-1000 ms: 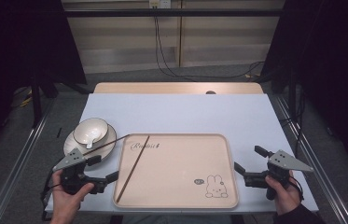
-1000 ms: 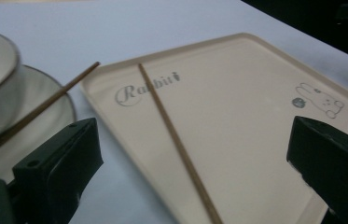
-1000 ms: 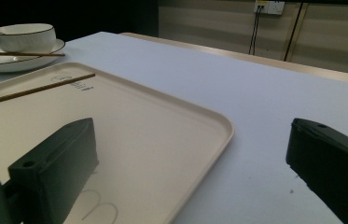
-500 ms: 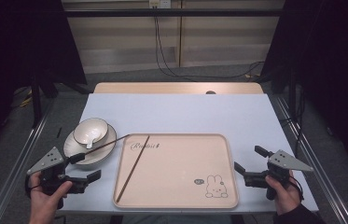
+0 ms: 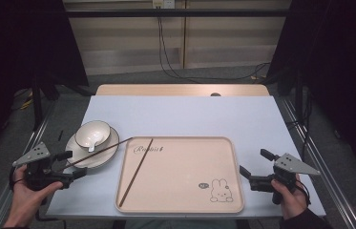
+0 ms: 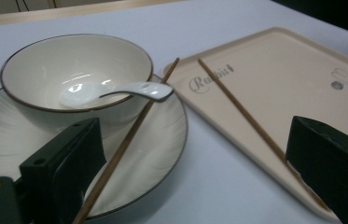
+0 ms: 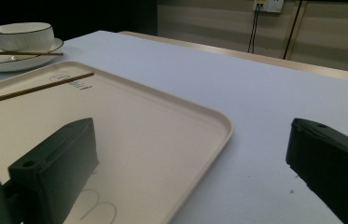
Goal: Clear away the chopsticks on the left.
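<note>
A beige rabbit-print tray (image 5: 185,191) lies at the table's front middle with one brown chopstick (image 5: 137,171) slanting along its left side. A second chopstick (image 5: 100,153) rests across a white plate (image 5: 105,153) left of the tray. The plate carries a white bowl (image 5: 92,130) with a white spoon (image 6: 125,89) in it. My left gripper (image 5: 75,163) is open at the plate's near edge, its jaws either side of that chopstick's (image 6: 125,147) near end without touching it. My right gripper (image 5: 253,162) is open and empty, just right of the tray (image 7: 162,126).
The pale blue table (image 5: 190,117) has bare surface behind the tray and plate. Its front edge runs close under both hands. Metal rails flank the table, and cables (image 5: 166,57) hang at the back wall.
My left gripper has drawn back to the left, from the tray's left edge to the plate's near side. The right gripper, chopsticks and dishes have not moved.
</note>
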Available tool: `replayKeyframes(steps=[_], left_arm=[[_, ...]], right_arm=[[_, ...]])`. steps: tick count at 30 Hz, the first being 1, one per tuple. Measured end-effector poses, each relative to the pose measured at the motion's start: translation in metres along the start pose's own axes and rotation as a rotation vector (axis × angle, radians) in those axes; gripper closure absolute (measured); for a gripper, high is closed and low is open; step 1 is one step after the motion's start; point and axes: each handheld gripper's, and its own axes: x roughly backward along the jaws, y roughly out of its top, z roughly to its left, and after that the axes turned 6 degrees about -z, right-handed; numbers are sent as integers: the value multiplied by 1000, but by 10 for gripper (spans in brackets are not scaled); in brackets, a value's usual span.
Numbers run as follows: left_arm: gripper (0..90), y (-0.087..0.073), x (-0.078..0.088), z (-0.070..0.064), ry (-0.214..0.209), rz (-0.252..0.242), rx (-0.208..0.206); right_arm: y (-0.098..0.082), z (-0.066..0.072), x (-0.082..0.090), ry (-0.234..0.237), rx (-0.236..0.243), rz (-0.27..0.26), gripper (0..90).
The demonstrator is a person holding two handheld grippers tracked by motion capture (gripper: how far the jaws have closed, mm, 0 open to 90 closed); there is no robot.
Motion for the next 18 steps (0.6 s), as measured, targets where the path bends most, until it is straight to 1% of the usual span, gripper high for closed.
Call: replayKeyframes(steps=[1,3,4,5,6,7,8,9,10,11,12,14,15,17,18], left_arm=[[44,-1,-1,5,-7,11,-7],[41,-1,-3,10,7,21,5],[41,-2,-5,14,8,31,-7],[47,-2,-6,16,-1,49,-11],[65,-2,-8,18,-1,53,-7],[83,-2,-10,21,15,68,-27],[81,-3,-14,25,15,78,-31],[81,-3,-14,25,15,78,-31],[81,-4,-17,28,34,97,-37],[81,-5,-20,31,34,99,-46],[81,-6,-21,32,41,113,-52],[86,-8,-26,37,42,143,-56],[75,-9,-28,39,46,152,-53],[78,-9,-32,43,69,163,-20],[86,-9,-34,44,68,170,-19]], right_arm=[[0,0,0,-4,0,0,17],[0,0,0,-5,1,0,18],[0,-1,0,-2,1,1,18],[0,0,0,-4,1,1,18],[0,-1,0,-8,3,0,17],[0,0,-1,-7,4,1,17],[0,-1,-1,-7,4,1,18],[0,-1,-1,-7,4,1,18],[0,-1,-1,-8,3,1,18],[0,-1,-1,-3,6,5,18],[0,-1,-1,-3,6,5,18],[0,-1,-1,-3,4,7,17],[0,-1,-1,-3,4,7,18],[0,-1,-1,-2,5,7,18],[0,-1,-1,-3,5,8,18]])
